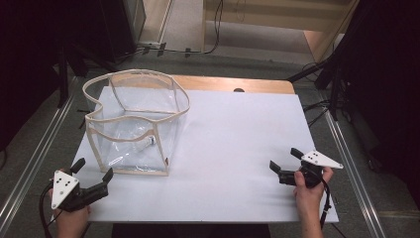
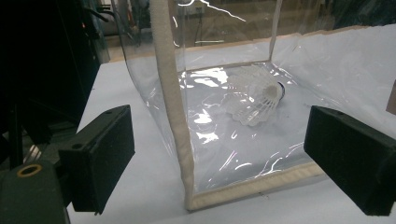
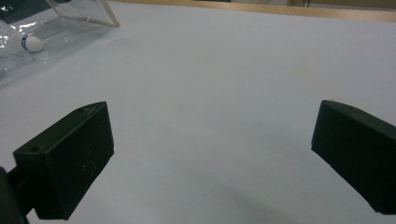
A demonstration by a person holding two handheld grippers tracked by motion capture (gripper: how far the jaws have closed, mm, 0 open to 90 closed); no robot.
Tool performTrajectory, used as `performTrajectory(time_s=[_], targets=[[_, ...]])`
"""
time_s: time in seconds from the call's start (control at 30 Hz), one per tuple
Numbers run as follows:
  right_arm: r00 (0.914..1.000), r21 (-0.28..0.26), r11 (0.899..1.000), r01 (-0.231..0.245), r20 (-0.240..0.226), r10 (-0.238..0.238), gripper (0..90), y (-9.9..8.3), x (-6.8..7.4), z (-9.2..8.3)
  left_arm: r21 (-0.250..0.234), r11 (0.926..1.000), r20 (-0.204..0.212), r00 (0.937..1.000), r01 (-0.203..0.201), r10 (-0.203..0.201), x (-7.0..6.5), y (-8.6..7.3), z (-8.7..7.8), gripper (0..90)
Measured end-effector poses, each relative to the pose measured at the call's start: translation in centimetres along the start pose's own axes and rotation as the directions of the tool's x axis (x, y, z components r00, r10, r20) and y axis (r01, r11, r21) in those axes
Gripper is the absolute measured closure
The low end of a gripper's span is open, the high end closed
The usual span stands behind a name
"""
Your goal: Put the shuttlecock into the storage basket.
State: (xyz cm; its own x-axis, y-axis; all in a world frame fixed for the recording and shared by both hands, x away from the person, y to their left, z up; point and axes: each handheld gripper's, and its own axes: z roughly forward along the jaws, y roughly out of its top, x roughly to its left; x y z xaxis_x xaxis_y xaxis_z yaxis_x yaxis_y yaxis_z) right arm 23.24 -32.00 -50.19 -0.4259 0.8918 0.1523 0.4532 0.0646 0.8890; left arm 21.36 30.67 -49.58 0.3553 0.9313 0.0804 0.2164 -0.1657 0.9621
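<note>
Fingers (image 2: pixel 100 161) of both my left gripper (image 1: pixel 92 179) and right gripper (image 1: pixel 286 164) spread wide, empty, parked at the table's (image 1: pixel 233 144) near corners, clear of the shuttlecock (image 2: pixel 254 100) inside the clear bag (image 1: pixel 133 124).

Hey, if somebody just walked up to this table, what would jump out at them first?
The clear bag with cream trim standing open at the table's far left, with a white shuttlecock lying on its side inside. Then the two open grippers at the near edge: the left gripper just short of the bag, the right gripper over bare white tabletop.
</note>
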Motion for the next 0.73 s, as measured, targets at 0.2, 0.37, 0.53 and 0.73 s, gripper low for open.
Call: performTrajectory(time_s=[0.2, 0.37, 0.53, 0.73], targets=[[1.0, -0.006, 1.0, 0.003, 0.003, -0.003, 0.0, -0.3, -0.3, -0.4, 0.001, 1.0, 0.002, 1.0, 0.0, 0.0, 0.0, 0.0, 0.0, 9.2], [1.0, -0.015, 1.0, 0.001, 0.004, -0.001, 0.0, -0.7, -0.5, -1.0, 0.0, 1.0, 0.002, 1.0, 0.001, -0.001, 0.1, 0.0, 0.0, 9.2], [1.0, -0.018, 1.0, -0.001, 0.003, 0.001, 0.0, -1.2, -0.9, -1.5, 0.0, 1.0, 0.001, 1.0, 0.002, -0.002, 0.1, 0.0, -0.1, 9.2], [0.9998, -0.023, 1.0, -0.018, 0.01, 0.018, 0.0, -1.7, -1.3, -1.9, 0.0, 1.0, 0.003, 1.0, 0.002, -0.002, 0.1, 0.0, 0.0, 9.2]])
